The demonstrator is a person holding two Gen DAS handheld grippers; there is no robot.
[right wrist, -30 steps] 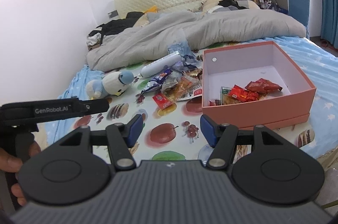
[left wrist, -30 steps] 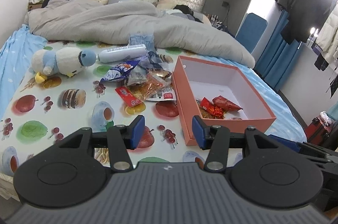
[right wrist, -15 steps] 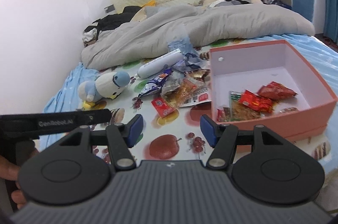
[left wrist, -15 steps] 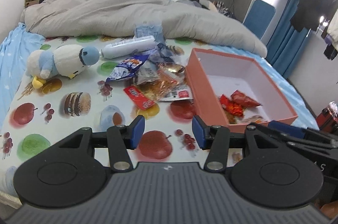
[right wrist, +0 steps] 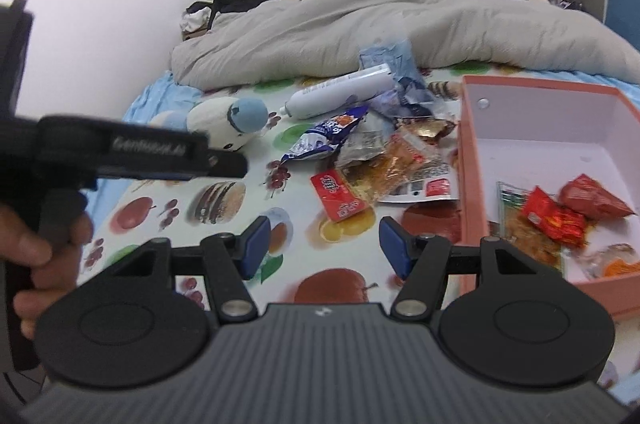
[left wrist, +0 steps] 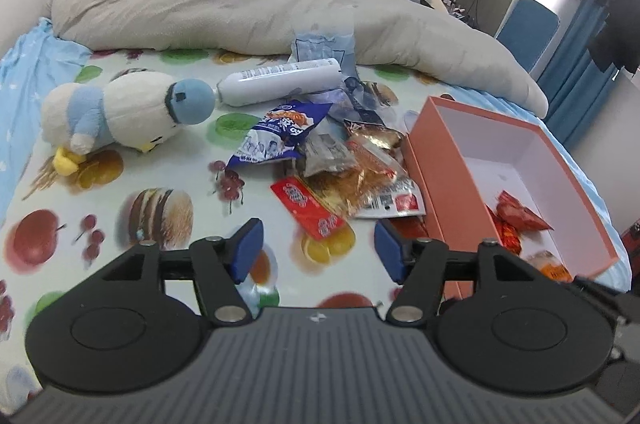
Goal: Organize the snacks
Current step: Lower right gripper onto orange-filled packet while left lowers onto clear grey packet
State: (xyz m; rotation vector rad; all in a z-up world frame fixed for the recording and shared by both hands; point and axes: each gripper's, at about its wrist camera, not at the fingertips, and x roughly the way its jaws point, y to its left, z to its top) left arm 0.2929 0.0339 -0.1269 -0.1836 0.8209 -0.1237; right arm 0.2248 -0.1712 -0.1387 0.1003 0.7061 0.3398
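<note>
A pile of snack packets (left wrist: 332,160) lies on the fruit-print bedsheet, with a flat red packet (left wrist: 308,206) nearest and a blue-white bag (left wrist: 280,138) behind it. The pile also shows in the right wrist view (right wrist: 380,152). A pink open box (left wrist: 436,176) at the right holds red packets (left wrist: 518,214); the box (right wrist: 466,160) and its red packets (right wrist: 560,212) show in the right wrist view too. My left gripper (left wrist: 316,250) is open and empty, just short of the red packet. My right gripper (right wrist: 320,248) is open and empty, near the red packet (right wrist: 340,194).
A white tube (left wrist: 280,80) and a plush penguin (left wrist: 124,112) lie behind and left of the pile. A grey duvet (left wrist: 240,8) covers the far bed. The left gripper's body and the hand holding it (right wrist: 120,152) fill the left of the right wrist view.
Both grippers have moved forward toward the snack pile, which now looks larger and closer. Both stay open and empty.
</note>
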